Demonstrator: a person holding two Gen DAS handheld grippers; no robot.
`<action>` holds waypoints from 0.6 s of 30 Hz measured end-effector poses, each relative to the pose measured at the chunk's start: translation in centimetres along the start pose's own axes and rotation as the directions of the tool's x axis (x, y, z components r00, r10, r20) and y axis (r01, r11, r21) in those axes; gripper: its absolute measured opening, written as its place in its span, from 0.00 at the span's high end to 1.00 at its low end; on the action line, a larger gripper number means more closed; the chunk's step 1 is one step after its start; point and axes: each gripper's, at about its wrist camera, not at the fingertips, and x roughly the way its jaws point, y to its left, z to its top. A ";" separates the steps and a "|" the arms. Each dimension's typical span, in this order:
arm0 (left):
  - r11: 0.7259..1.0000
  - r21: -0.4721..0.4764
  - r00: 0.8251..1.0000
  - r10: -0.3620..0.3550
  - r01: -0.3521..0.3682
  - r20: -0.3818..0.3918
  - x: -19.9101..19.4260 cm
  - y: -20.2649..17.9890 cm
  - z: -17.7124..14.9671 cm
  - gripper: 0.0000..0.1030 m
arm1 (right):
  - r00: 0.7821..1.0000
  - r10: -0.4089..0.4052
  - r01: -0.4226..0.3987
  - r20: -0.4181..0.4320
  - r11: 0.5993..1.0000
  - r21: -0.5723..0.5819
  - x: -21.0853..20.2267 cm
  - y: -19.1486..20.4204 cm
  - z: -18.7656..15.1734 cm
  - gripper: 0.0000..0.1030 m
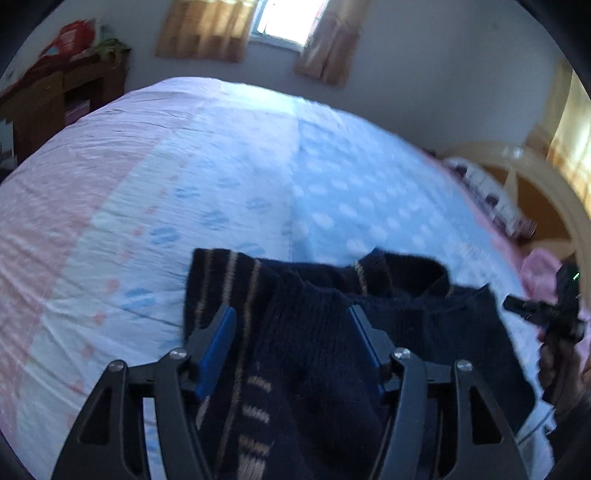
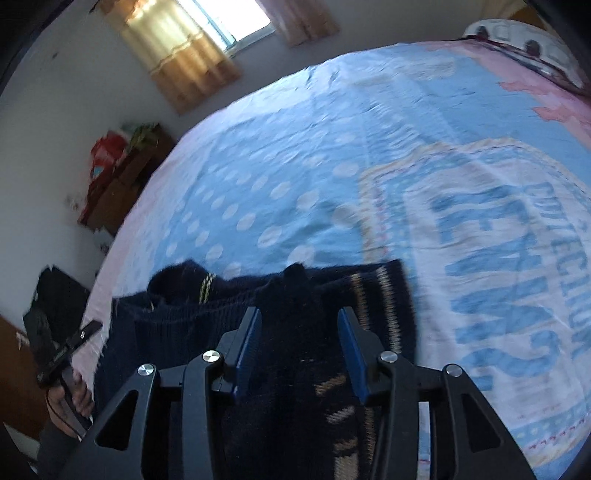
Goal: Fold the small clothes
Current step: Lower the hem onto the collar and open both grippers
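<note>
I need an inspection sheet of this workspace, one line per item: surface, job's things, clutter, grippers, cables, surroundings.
Surface: bed with a wrinkled sheet, pink, white and blue, dotted; large blue lettering in the right wrist view.
Job's things: one dark knit sweater with tan stripes, lying bunched on the sheet near the bed's edge.
Clutter: pillow at the bed's far end; pink cloth beside the bed.
Grippers: left gripper open over the sweater; right gripper open over the sweater; neither presses on it.
Cables: nothing seen.
Surroundings: window with tan curtains; wooden cabinet with red things on top; white walls.
</note>
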 end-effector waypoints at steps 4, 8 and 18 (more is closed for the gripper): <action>0.999 0.005 0.996 -0.033 0.034 -0.085 2.8 -0.2 0.1 0.75 | 0.996 -0.066 0.061 -0.055 0.994 -0.087 2.3 1.3 -0.3 0.57; 0.999 0.017 0.998 -0.030 0.031 -0.056 2.3 -0.3 -0.4 0.89 | 0.989 -0.147 0.143 -0.017 0.981 -0.133 2.5 1.9 -0.5 0.91; 0.996 0.044 0.997 0.074 -0.073 0.000 3.0 0.5 0.1 0.89 | 0.970 -0.217 0.223 0.109 0.974 -0.042 0.8 0.6 0.6 0.92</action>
